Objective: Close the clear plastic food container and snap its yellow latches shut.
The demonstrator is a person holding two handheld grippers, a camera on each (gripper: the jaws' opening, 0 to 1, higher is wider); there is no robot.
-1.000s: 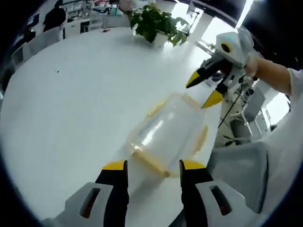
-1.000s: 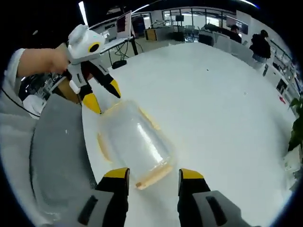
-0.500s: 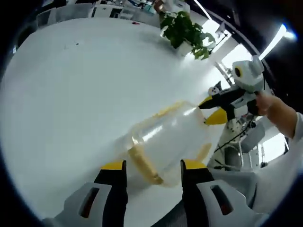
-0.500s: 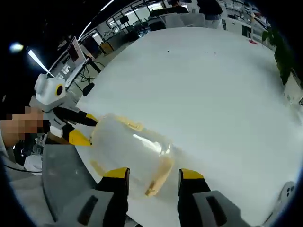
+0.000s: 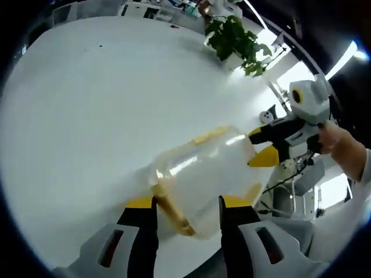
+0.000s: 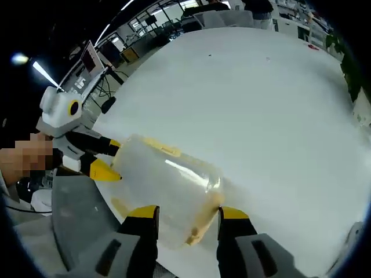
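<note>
I'm working a clear plastic food container that is lying near the edge of the white counter, lid on, with my two grippers at opposite ends. My left gripper is sitting with its jaws spread apart on either side of one short end, where a yellow latch is showing between the tips; I can't tell if the tips are touching the plastic. My right gripper is likewise spread wide around the other end, a yellow latch just between its tips, gripping nothing. Another yellow latch is lying along the far long side. A potted plant is standing well apart, far across the counter.
</note>
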